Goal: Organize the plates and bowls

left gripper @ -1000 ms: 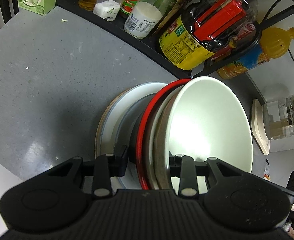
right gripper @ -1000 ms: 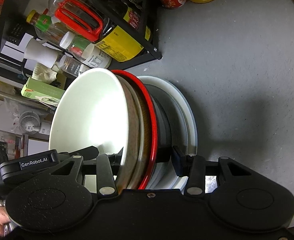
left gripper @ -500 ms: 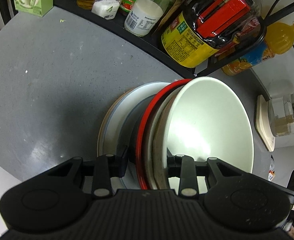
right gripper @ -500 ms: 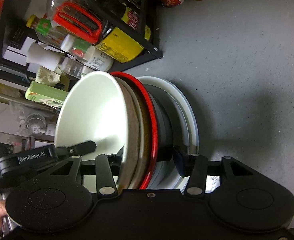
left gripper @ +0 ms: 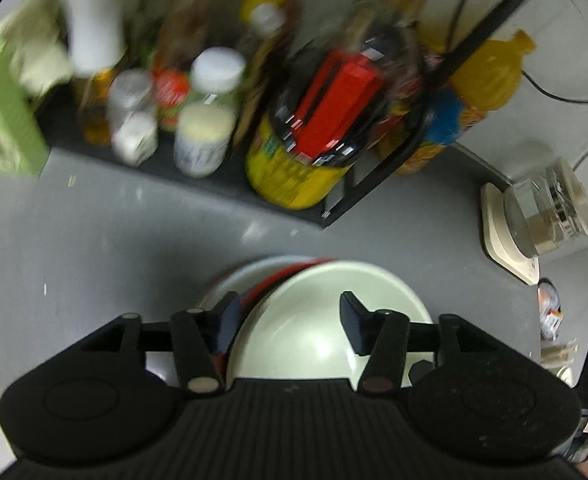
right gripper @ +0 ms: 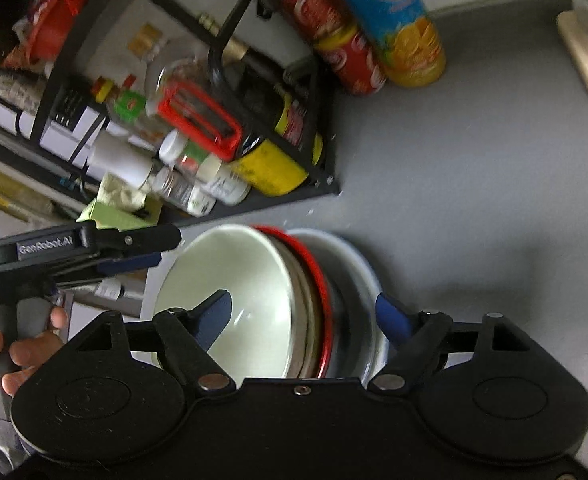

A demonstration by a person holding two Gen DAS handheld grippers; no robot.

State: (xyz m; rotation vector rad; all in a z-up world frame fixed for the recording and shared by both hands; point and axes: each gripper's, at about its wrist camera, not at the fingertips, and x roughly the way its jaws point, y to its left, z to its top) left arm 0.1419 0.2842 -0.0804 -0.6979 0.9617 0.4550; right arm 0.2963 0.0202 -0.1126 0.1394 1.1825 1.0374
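The left gripper (left gripper: 290,316) is spread wide at the bottom centre of its view, its black fingertips (left gripper: 351,320) standing apart from the dishes: one hangs over the hollow of the cream bowl (left gripper: 313,328), the other sits just outside the red rim (left gripper: 270,280); whether that one touches is unclear. The right gripper (right gripper: 305,316) is likewise wide open, one blue-padded finger over the bowl's hollow (right gripper: 246,296), the other just beyond the outermost pale plate (right gripper: 353,272), gripping nothing.

The nested stack lies on the grey desk (right gripper: 473,168), low and central in both views: a smooth glossy cream bowl innermost, a dull brownish rim (right gripper: 301,304) around it, then a thin red rim (right gripper: 317,272), a dark dish and the broad pale plate.

Bare matte desk spreads to the right of the stack in the right wrist view. A black wire rack (right gripper: 325,184) crowded with bottles and jars (left gripper: 290,176) stands near the stack, toward the upper left. An orange drink bottle (right gripper: 405,40) and a red can (right gripper: 341,52) stand beside the rack, and a glass jug on a beige base (left gripper: 533,216) sits at the right edge of the left wrist view.
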